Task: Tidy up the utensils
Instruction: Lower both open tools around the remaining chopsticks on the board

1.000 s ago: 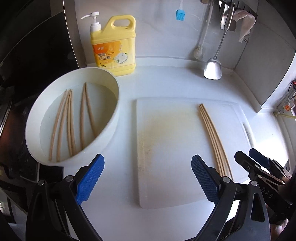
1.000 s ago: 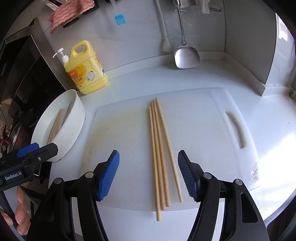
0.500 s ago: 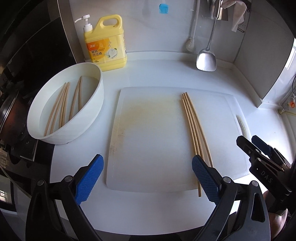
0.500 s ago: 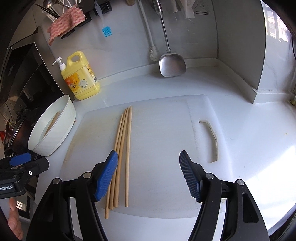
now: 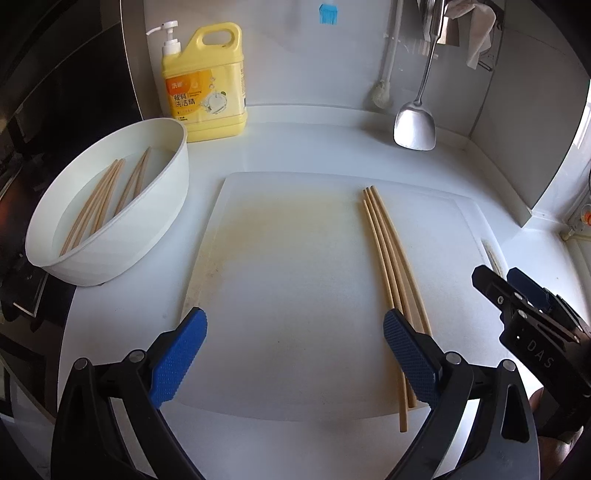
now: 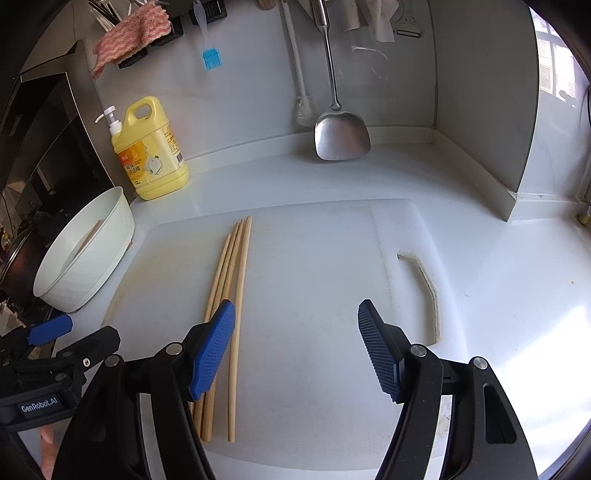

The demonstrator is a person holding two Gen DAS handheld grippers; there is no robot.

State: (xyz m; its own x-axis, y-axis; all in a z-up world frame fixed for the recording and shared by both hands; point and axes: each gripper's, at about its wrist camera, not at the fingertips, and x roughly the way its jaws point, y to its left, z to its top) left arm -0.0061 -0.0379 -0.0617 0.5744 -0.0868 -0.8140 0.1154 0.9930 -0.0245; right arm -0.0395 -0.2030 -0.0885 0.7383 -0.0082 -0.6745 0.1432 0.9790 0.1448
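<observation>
Several wooden chopsticks (image 5: 388, 254) lie side by side on the white cutting board (image 5: 295, 266); they also show in the right wrist view (image 6: 231, 288). More chopsticks (image 5: 103, 195) lie in the white oval basin (image 5: 110, 243) at the left. My left gripper (image 5: 295, 354) is open and empty above the board's near edge. My right gripper (image 6: 295, 350) is open and empty above the board, to the right of the chopsticks.
A yellow dish-soap bottle (image 5: 205, 85) stands at the back wall. A metal spatula (image 5: 413, 125), a brush (image 5: 382, 94) and a blue silicone brush (image 5: 328, 13) hang on the wall. A dark stove area (image 5: 22, 184) lies left of the basin.
Both grippers have pulled back from the board. The right gripper has shifted right, so the chopsticks now sit to its left. Both stay open.
</observation>
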